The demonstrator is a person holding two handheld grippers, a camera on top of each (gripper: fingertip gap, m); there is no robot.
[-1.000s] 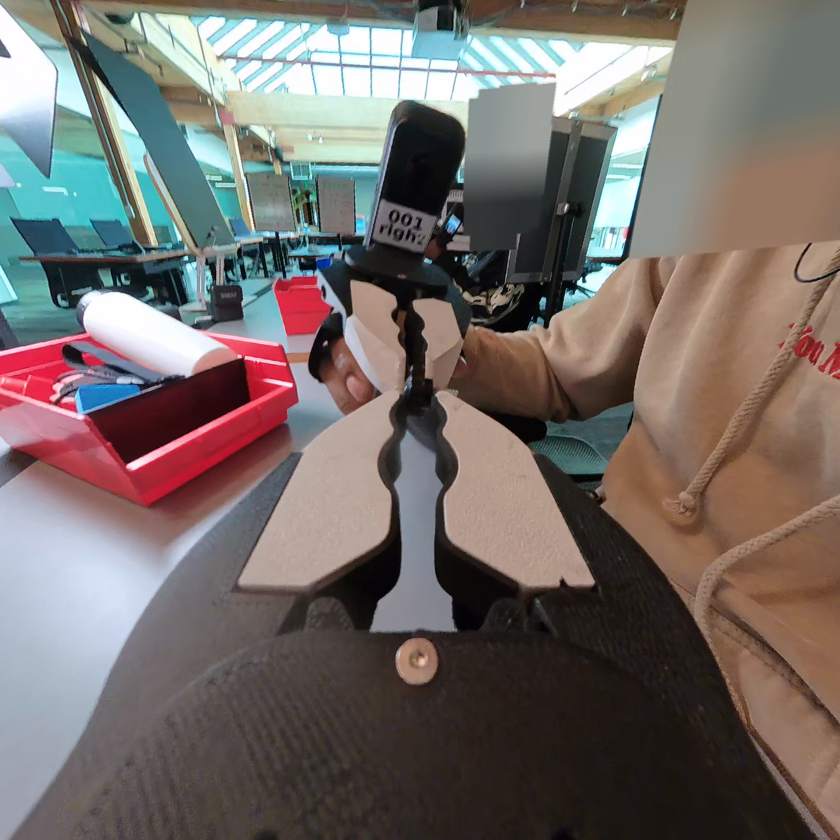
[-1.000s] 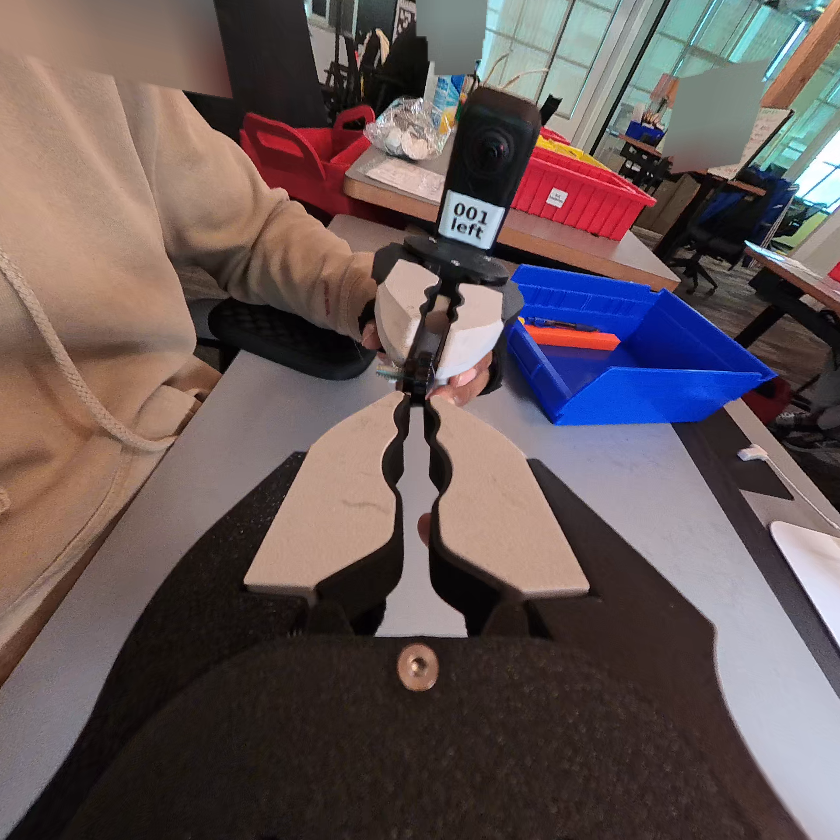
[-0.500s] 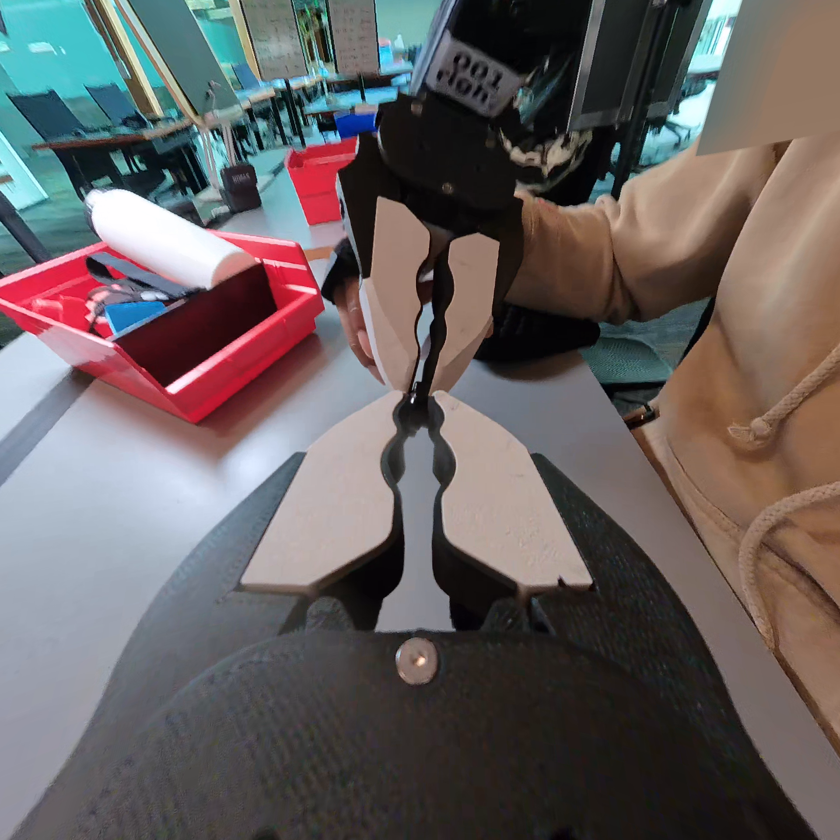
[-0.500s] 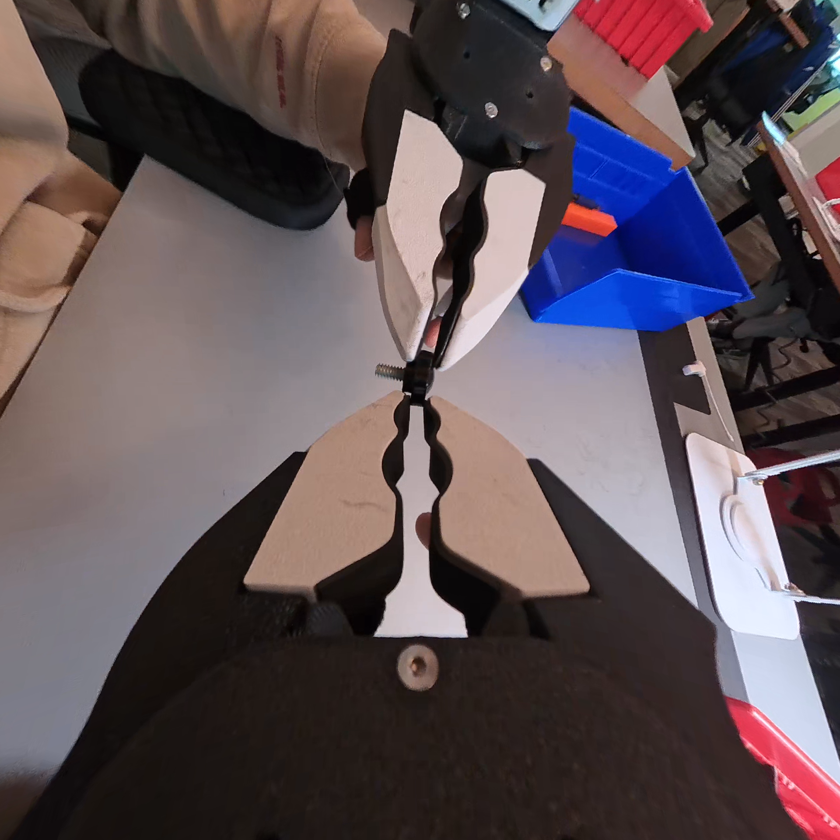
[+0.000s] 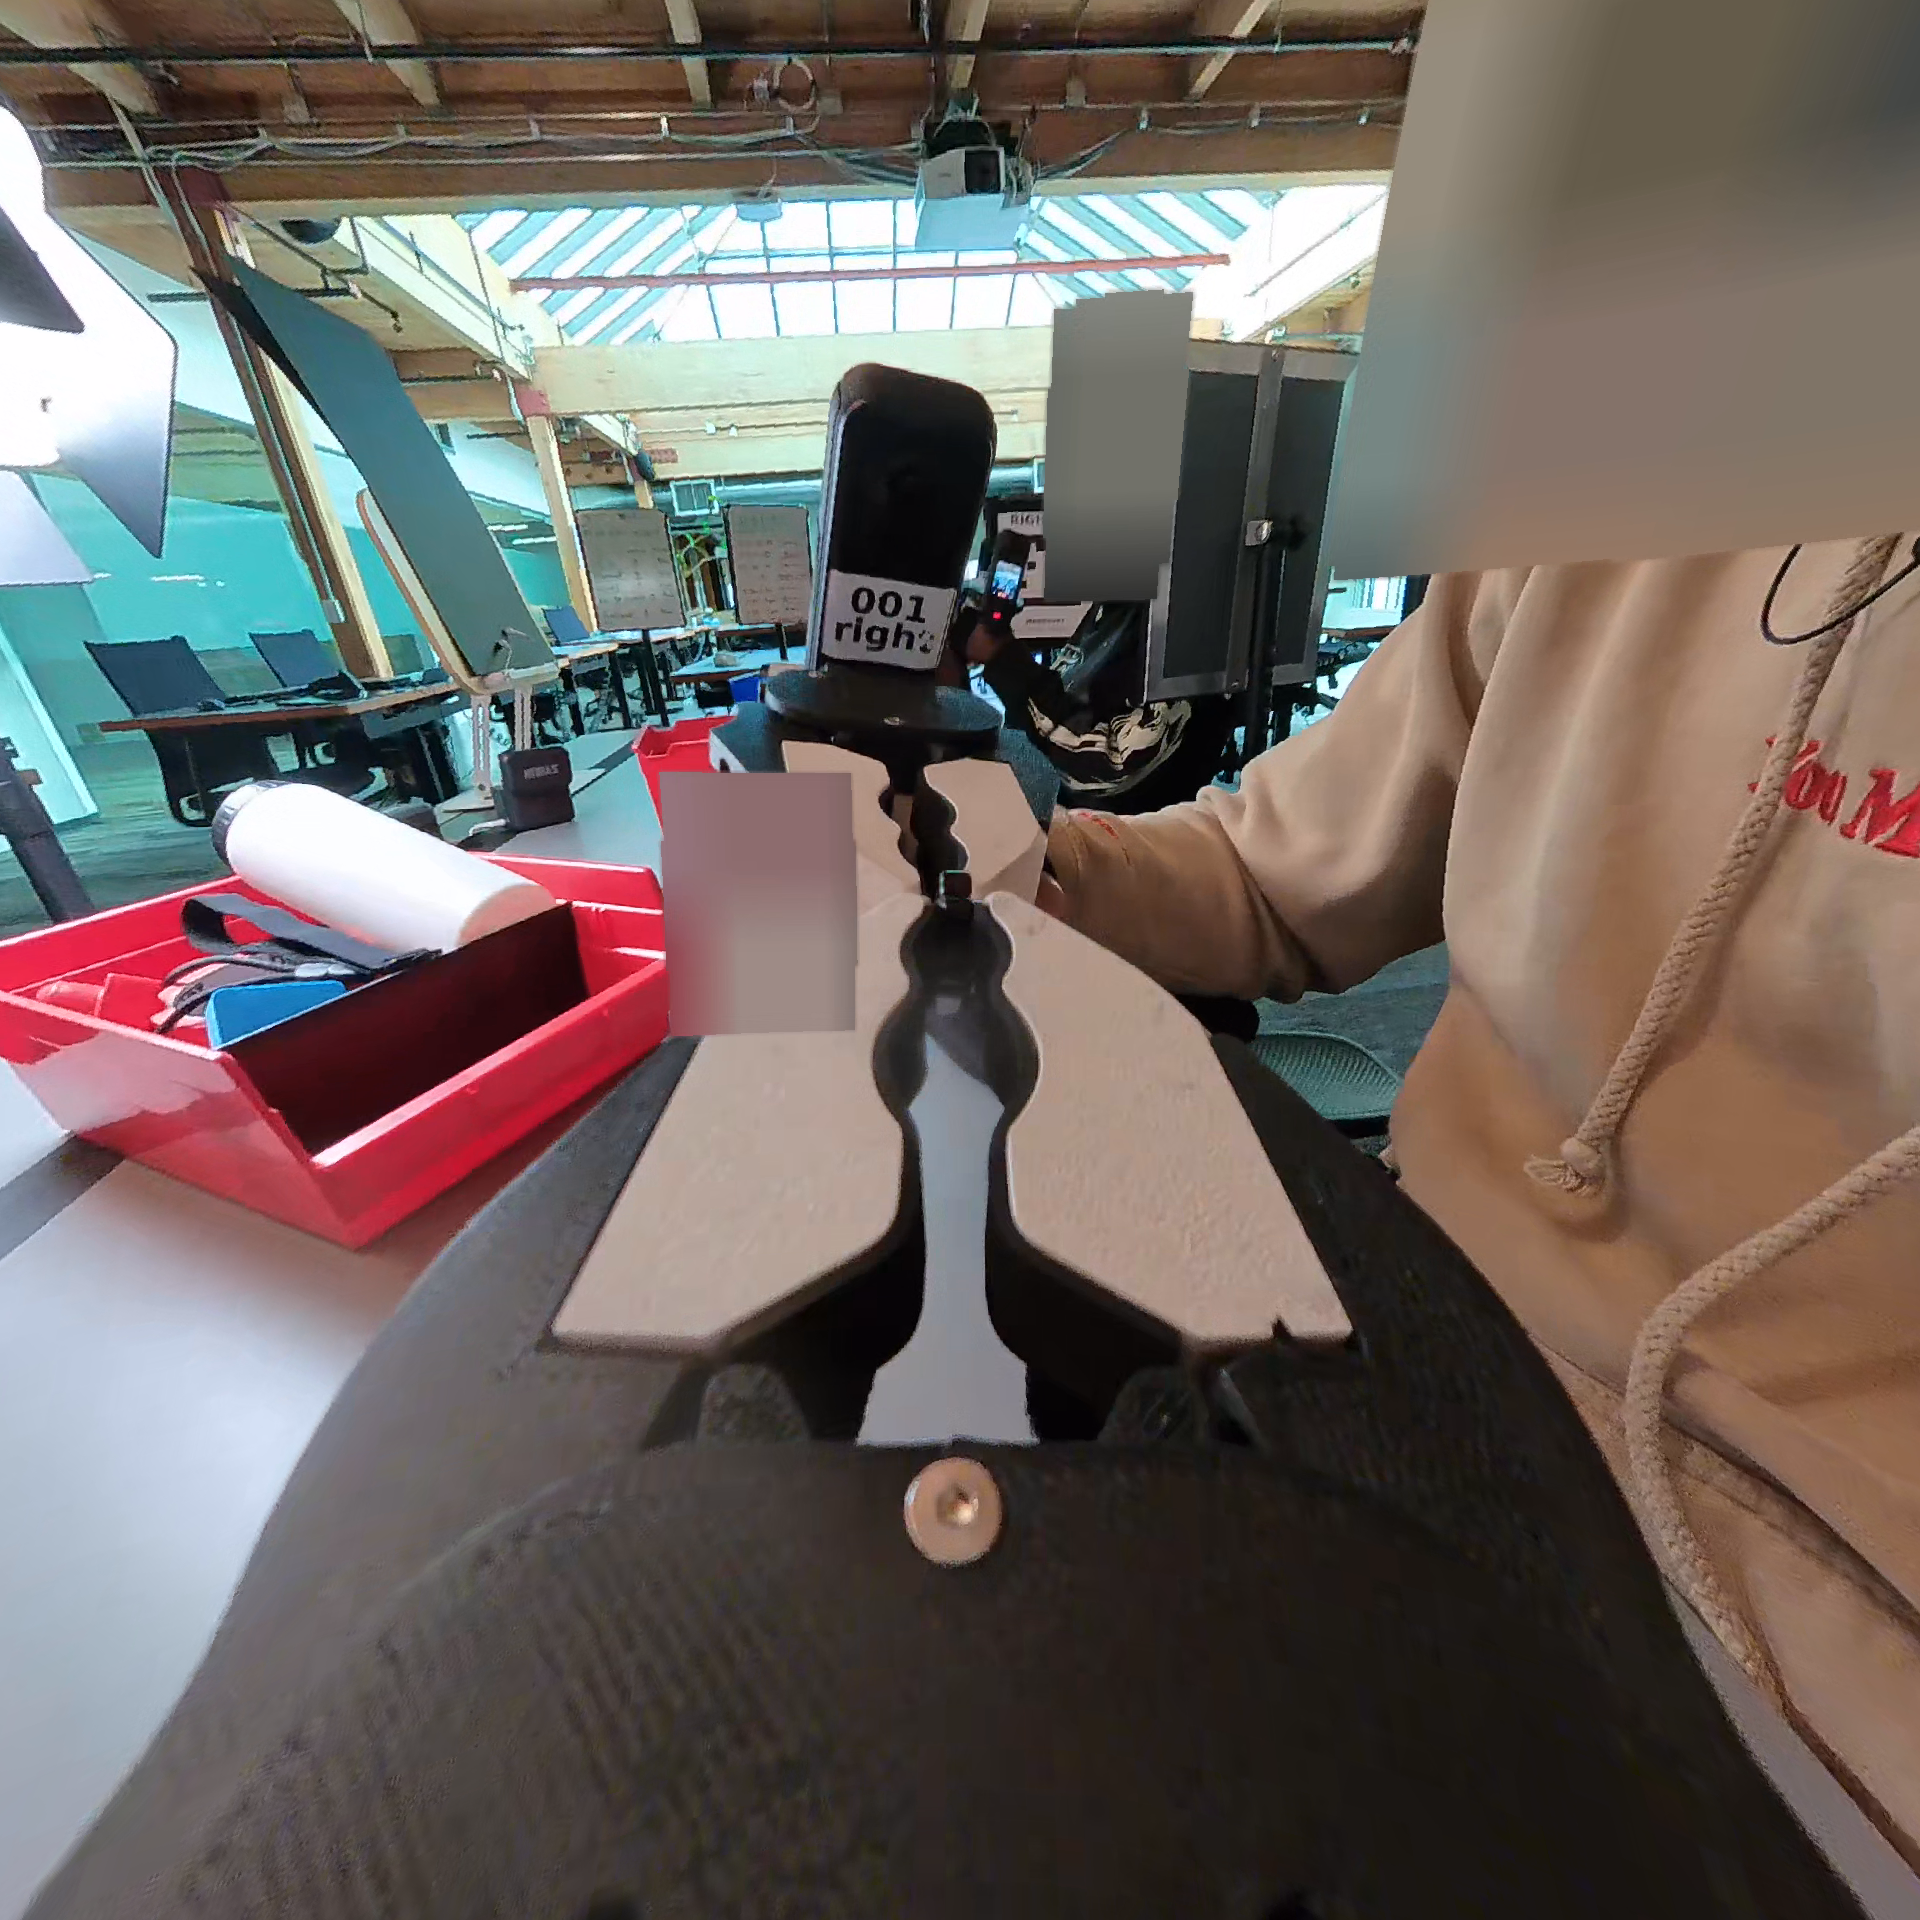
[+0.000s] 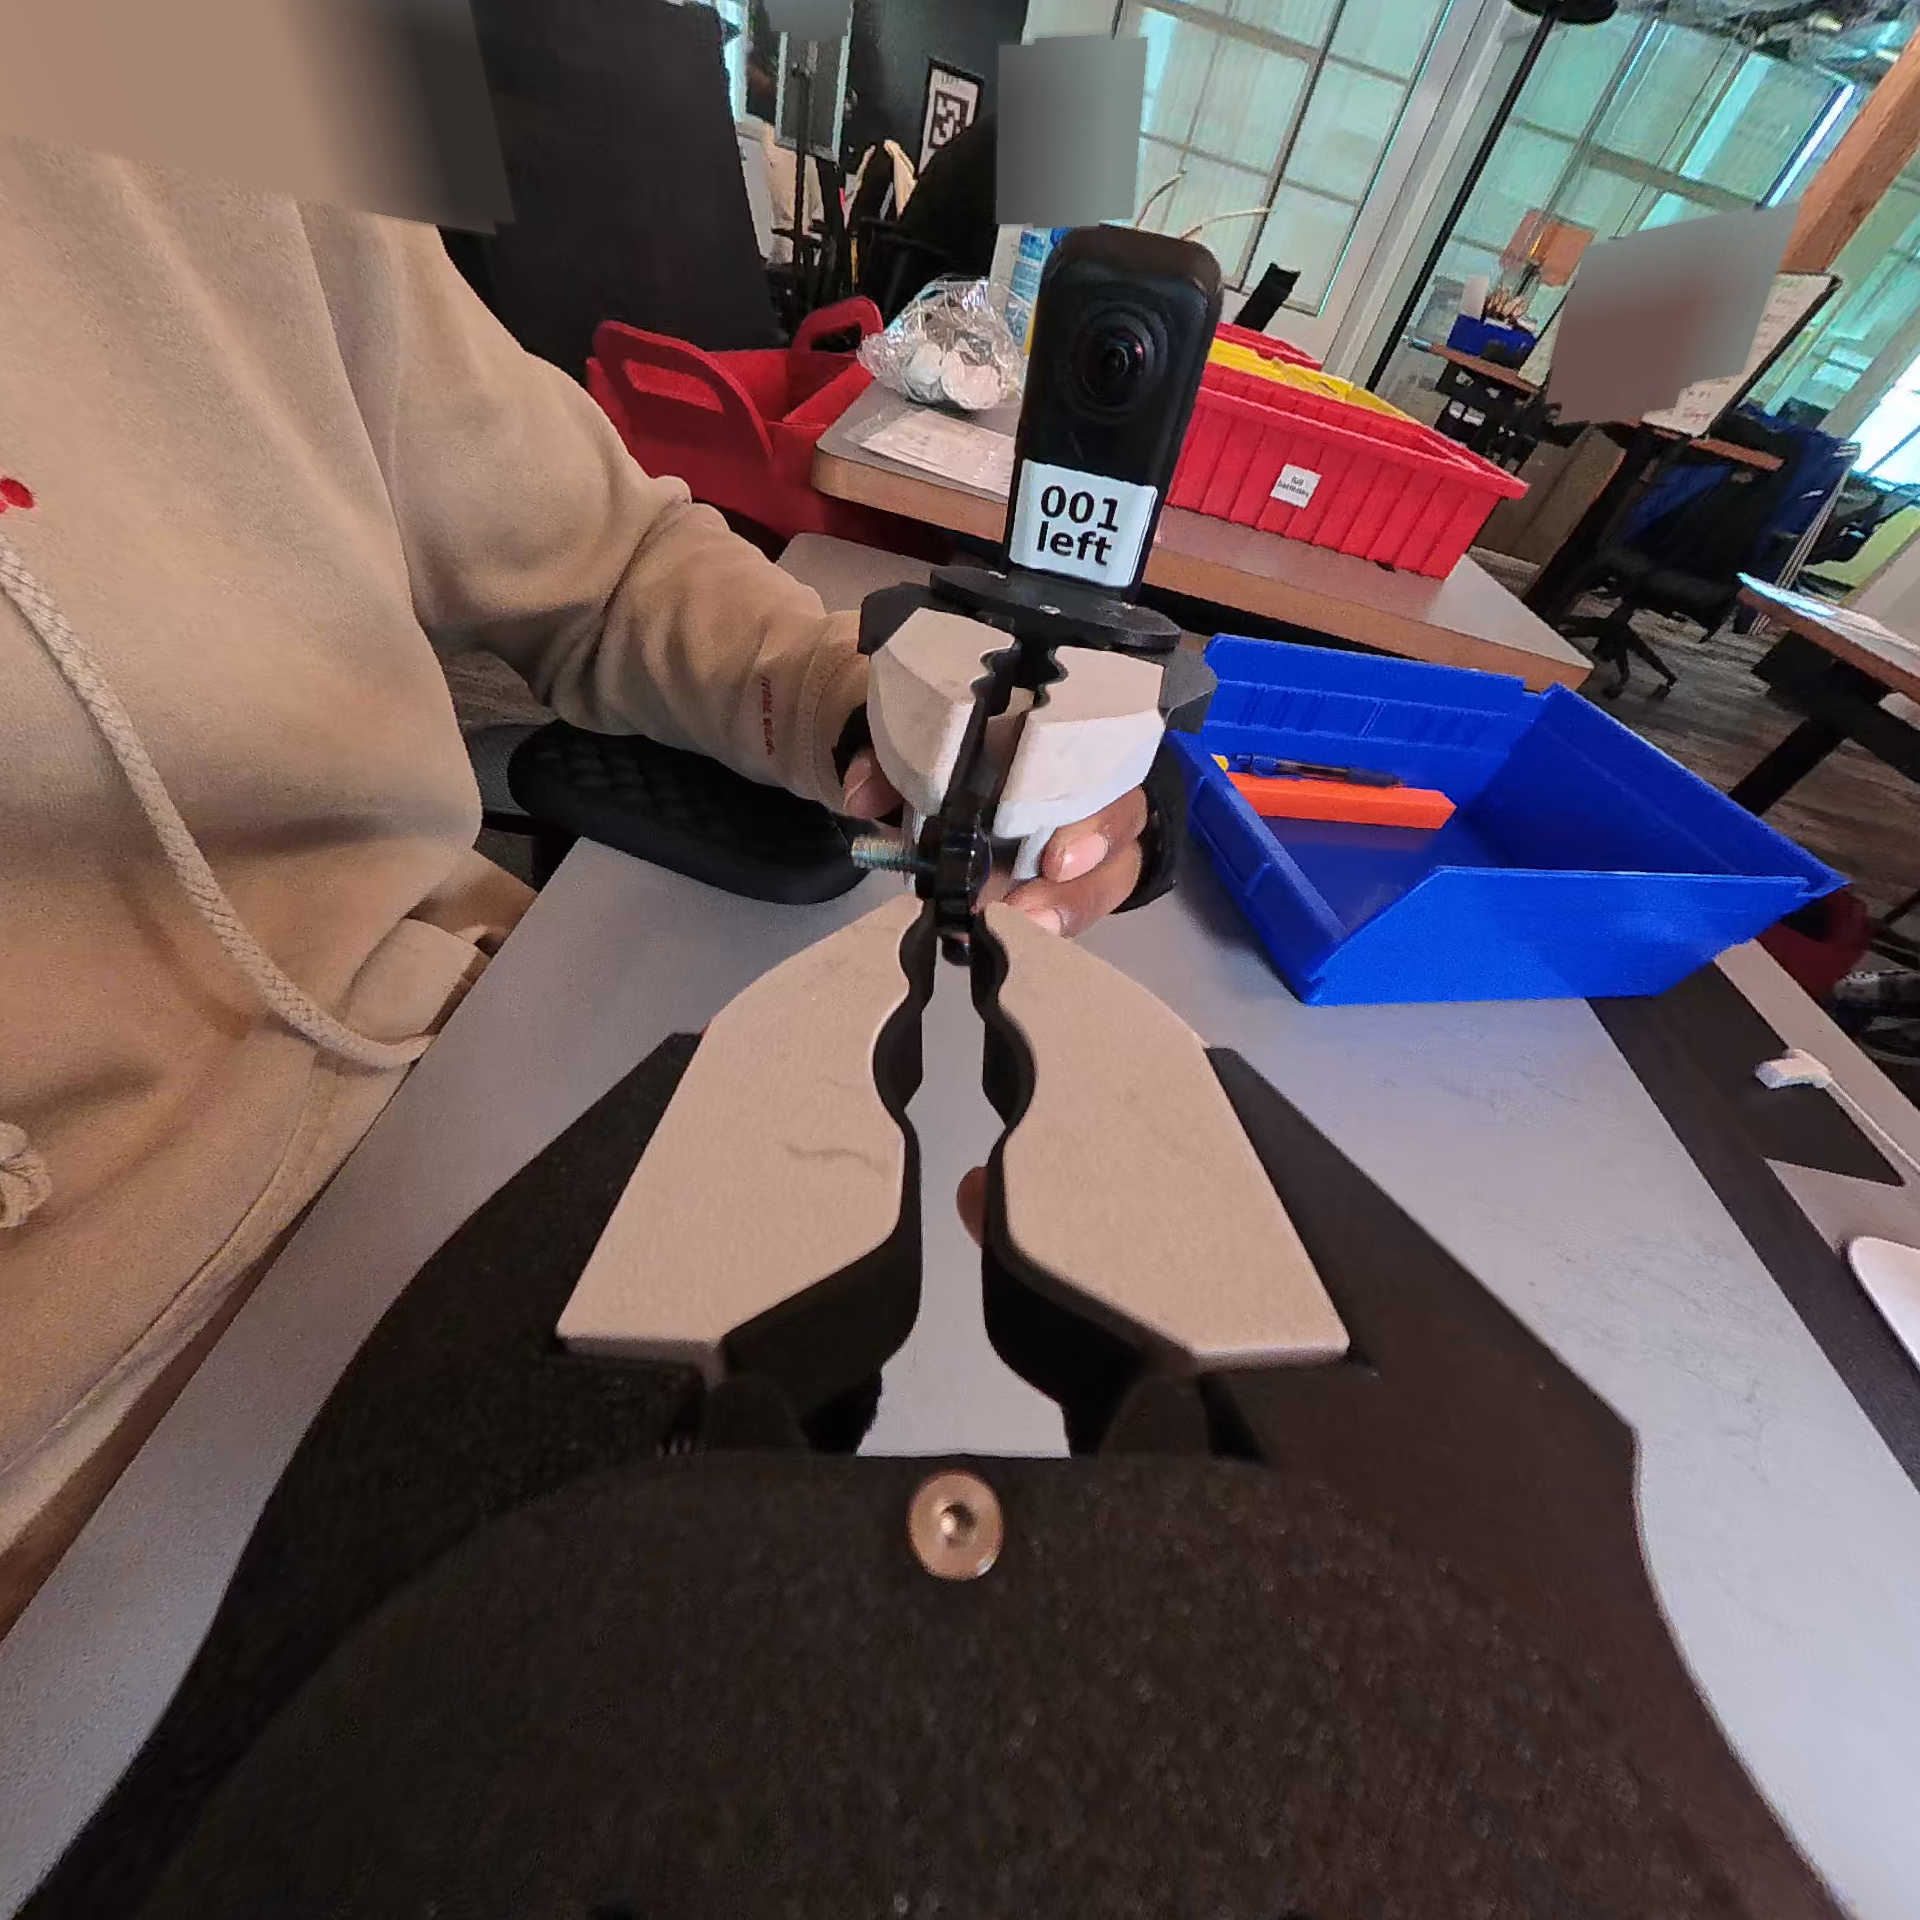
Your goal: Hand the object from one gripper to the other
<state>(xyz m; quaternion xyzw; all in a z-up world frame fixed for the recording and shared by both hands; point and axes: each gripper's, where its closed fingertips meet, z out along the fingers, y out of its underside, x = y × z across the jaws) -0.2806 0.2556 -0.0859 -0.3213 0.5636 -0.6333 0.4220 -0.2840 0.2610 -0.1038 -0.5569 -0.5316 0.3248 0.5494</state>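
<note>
The two hand-held grippers meet tip to tip above the grey surface [image 6: 1403, 1143]. Between their tips sits a small black knob [image 6: 951, 868] with a threaded silver stud poking out to its left. The right hand-held gripper [image 6: 951, 920] is closed narrow on the knob's near edge. The left hand-held gripper [image 6: 971, 831] pinches the knob's far edge, its fingers [image 6: 925, 717] nearly together. In the left wrist view the knob [image 5: 954, 896] shows as a dark speck at the left hand-held gripper's [image 5: 954, 920] tips, the right hand-held gripper [image 5: 940, 868] facing it. A red bin [image 5: 343, 1143] lies far left, a blue bin [image 6: 1558, 914] far right.
</note>
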